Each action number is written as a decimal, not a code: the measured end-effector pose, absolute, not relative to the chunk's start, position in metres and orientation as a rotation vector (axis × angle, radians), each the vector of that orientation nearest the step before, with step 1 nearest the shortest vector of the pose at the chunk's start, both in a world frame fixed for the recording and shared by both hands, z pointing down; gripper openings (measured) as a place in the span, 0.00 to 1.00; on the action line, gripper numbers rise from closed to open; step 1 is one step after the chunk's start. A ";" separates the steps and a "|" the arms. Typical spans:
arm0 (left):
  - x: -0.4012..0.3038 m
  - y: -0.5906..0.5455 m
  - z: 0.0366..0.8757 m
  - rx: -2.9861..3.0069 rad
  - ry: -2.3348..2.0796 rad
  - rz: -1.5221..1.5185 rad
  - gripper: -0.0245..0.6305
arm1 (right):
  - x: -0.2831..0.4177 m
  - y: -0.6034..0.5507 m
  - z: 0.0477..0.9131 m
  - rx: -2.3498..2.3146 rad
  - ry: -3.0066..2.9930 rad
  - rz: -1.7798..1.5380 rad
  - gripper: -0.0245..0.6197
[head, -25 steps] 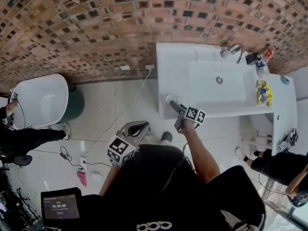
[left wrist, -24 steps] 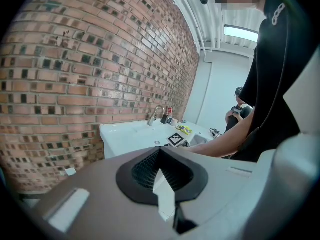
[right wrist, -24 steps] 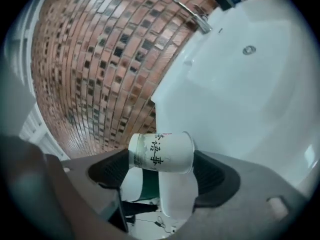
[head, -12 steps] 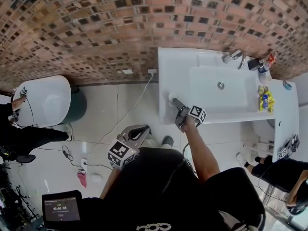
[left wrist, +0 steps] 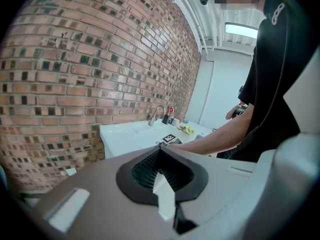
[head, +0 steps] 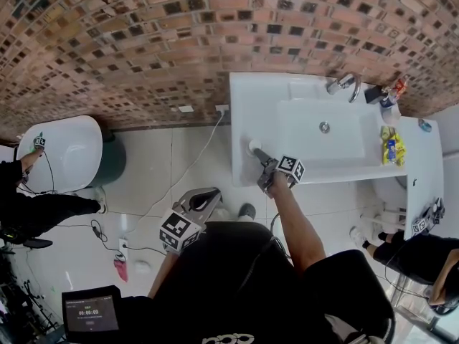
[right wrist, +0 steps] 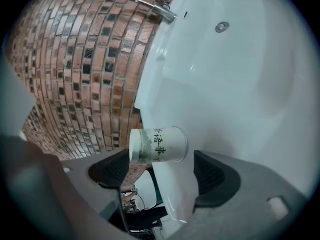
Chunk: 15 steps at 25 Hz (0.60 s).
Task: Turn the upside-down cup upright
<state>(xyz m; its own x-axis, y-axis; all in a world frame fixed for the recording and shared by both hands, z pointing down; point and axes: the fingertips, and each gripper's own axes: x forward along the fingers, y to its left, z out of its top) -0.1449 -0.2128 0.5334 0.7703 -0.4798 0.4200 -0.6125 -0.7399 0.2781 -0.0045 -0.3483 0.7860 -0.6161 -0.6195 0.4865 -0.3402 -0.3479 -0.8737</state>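
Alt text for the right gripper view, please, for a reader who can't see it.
A white printed cup stands upside down at the corner of a white sink counter, in the gap ahead of the open jaws of the right gripper, which do not press on it. The view is rolled sideways; a brick wall and a faucet lie beyond.

- A white washbasin (head: 301,138) lay just beyond the right tongs (head: 257,151), with its tap (head: 343,83) at the far rim.
- A yellow packet (head: 391,143) sat on the counter, well to the right of them.
- A white tub (head: 64,149) stood far to the left of the left tongs (head: 212,192).
- A small screen (head: 89,312) sat behind and to the left of them.
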 end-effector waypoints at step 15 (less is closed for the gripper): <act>-0.115 -0.198 0.531 2.589 -0.746 0.431 0.06 | 0.008 -0.296 0.683 -1.255 2.048 -1.838 0.64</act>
